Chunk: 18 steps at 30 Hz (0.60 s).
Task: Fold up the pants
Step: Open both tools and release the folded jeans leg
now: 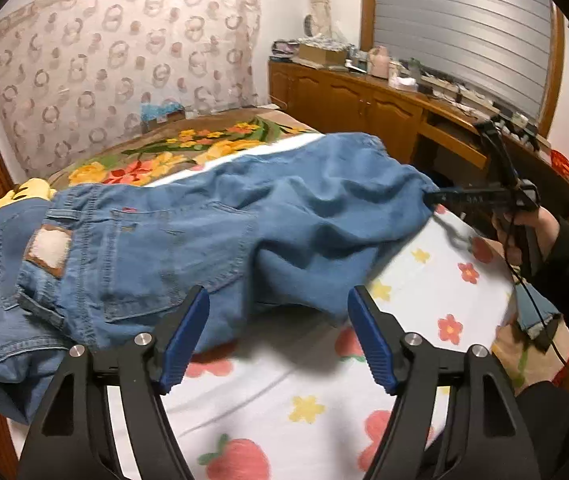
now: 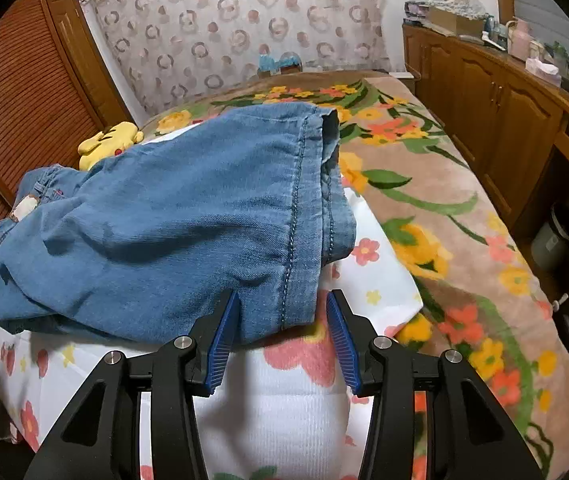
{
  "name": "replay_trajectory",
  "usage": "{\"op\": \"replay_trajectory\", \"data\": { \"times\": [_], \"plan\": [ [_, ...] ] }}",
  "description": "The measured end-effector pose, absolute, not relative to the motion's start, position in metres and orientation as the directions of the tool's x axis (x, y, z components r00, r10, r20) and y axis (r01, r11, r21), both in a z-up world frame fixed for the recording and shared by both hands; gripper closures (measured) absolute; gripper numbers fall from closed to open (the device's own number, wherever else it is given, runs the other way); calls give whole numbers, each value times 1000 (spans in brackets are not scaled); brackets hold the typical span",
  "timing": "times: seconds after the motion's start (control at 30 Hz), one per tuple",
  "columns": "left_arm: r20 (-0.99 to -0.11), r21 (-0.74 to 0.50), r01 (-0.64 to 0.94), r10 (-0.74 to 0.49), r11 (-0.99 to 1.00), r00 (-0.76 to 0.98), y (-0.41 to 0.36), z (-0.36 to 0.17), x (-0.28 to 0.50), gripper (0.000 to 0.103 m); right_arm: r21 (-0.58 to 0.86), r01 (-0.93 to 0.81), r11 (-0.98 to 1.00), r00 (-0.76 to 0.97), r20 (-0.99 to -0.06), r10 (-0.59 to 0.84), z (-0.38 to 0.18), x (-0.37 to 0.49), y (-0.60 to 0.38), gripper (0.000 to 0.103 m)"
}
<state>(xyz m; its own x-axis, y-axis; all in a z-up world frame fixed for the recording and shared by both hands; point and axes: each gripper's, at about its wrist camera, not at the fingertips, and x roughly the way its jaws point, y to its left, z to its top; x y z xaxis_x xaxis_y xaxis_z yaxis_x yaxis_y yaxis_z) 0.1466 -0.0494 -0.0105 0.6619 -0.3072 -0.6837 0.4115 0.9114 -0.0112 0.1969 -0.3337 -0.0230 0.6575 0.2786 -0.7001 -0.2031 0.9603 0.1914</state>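
Blue denim pants [image 1: 188, 236] lie bunched on a white flowered sheet [image 1: 284, 392] on the bed, with the waistband and leather patch at the left. My left gripper [image 1: 278, 320] is open and empty, just in front of the seat area. My right gripper [image 2: 282, 312] is partly open, its jaws on either side of the folded hem edge of the pants [image 2: 204, 216], not closed on it. The right gripper also shows in the left wrist view [image 1: 434, 196], touching the far right edge of the denim. One leg end [image 1: 536, 312] hangs off the bed at right.
A yellow plush toy [image 2: 110, 142] lies by the pants' waistband. A brown floral blanket [image 2: 464, 240] covers the far bed. A wooden cabinet [image 2: 504, 120] with clutter runs along the right. A slatted wooden door [image 2: 16, 92] stands left. A bin [image 2: 556, 240] sits beside the bed.
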Motion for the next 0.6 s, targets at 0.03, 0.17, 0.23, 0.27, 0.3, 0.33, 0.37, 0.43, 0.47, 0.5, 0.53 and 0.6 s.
{"op": "replay_trajectory", "data": {
  "times": [0.03,0.17,0.23,0.27,0.3,0.33,0.37,0.43,0.47,0.5,0.53,0.6],
  "plan": [
    [-681,-11,401,-301,916,668,-44,-10,149,30,194,-210,958,654,-701,285,-23,197,-332,56],
    [-670,-13,345,-265,938,694,-23,-11,158,30,168,-223,960,658,-701,275,-18,199,-333,87],
    [-667,-14,314,-243,949,704,-10,-12,163,30,160,-229,960,675,-685,275,-12,193,-333,93],
    [-668,-14,297,-229,955,708,-3,-13,166,30,138,-226,964,694,-672,259,-7,190,-335,95],
    [-669,-14,279,-216,960,711,5,-14,168,30,120,-211,970,716,-657,237,0,187,-341,96],
    [-670,-14,262,-204,965,714,12,-14,171,30,109,-192,975,734,-644,216,5,184,-346,96],
    [-671,-14,249,-193,968,716,18,-14,174,30,102,-160,982,756,-627,188,13,181,-356,96],
    [-671,-13,228,-178,974,720,27,-15,178,30,123,-120,985,771,-613,171,21,180,-373,96],
    [-671,-13,219,-171,976,721,31,-16,180,30,125,-115,985,771,-614,168,23,180,-377,96],
    [-671,-13,213,-166,977,722,35,-17,183,30,109,-113,988,772,-616,156,23,180,-377,96],
    [-671,-14,207,-163,978,724,39,-17,186,30,95,-114,989,769,-621,148,23,180,-375,96],
    [-668,-17,206,-164,979,726,42,-17,188,30,84,-113,990,768,-625,140,23,181,-371,96]
  ]
}}
